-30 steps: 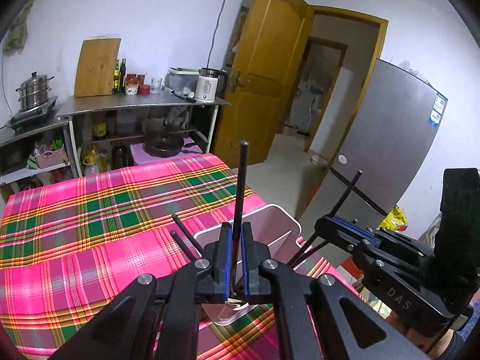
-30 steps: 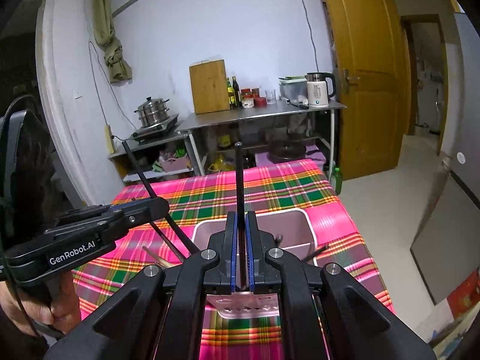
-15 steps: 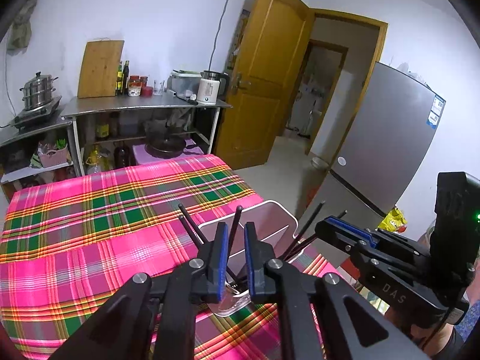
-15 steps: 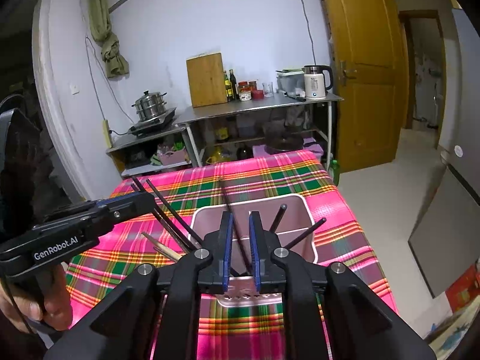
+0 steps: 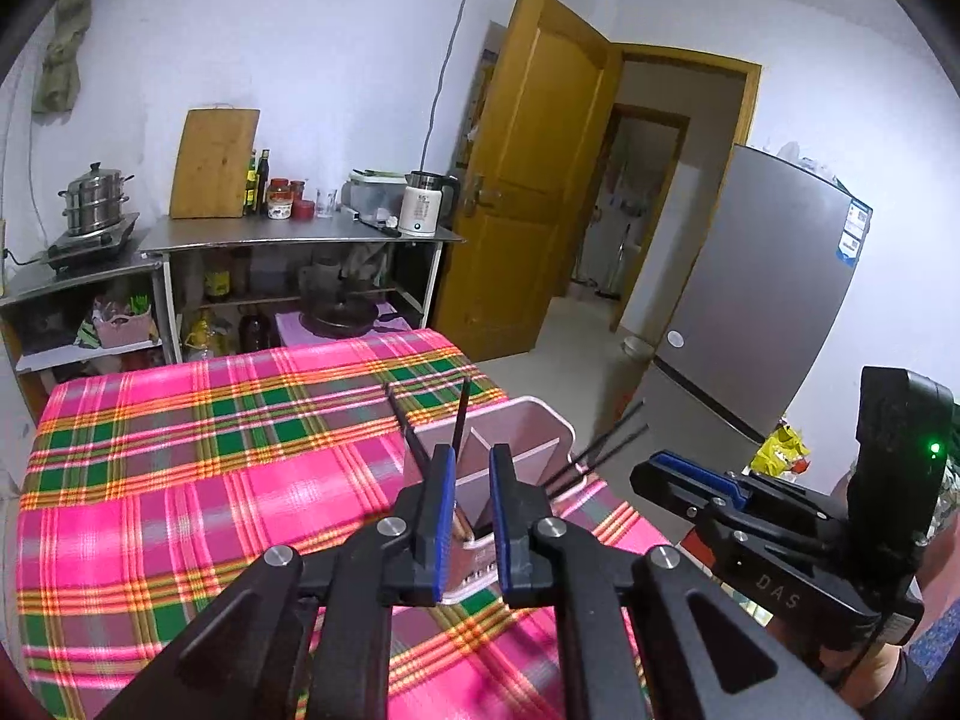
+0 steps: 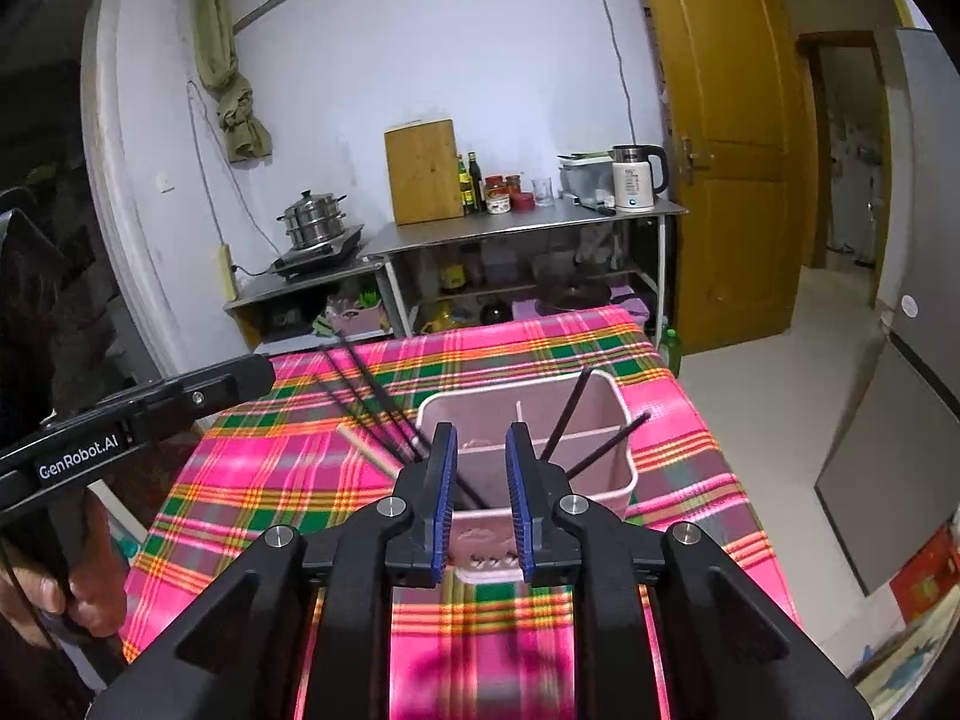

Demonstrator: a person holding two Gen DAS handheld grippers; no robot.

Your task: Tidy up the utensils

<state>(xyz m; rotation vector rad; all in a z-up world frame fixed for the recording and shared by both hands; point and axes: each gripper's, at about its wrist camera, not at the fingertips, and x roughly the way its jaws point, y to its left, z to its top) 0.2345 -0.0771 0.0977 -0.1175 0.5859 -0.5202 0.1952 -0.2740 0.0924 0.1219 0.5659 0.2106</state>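
Chopsticks (image 6: 567, 417) lean in the pink caddy (image 6: 618, 480) near the bench's right edge. Both hand-held grippers, left (image 5: 470, 516) and right (image 6: 478, 504), have just been opening; nothing's between their jaws. Sticks look light, stiff, slippery, so I'd pinch mid-shaft.

Both grippers let go: left gripper (image 5: 469, 483) and right gripper (image 6: 480, 468) jaws opened, each black chopstick (image 6: 567, 417) dropped into the pink holder (image 6: 618, 414); grippers pulled back.

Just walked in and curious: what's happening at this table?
A person is sorting chopsticks into a pink holder on the plaid tablecloth, using handheld tongs. Both the left tongs and the right tongs have just been opening and hold nothing; black chopsticks lean in the holder's compartments.
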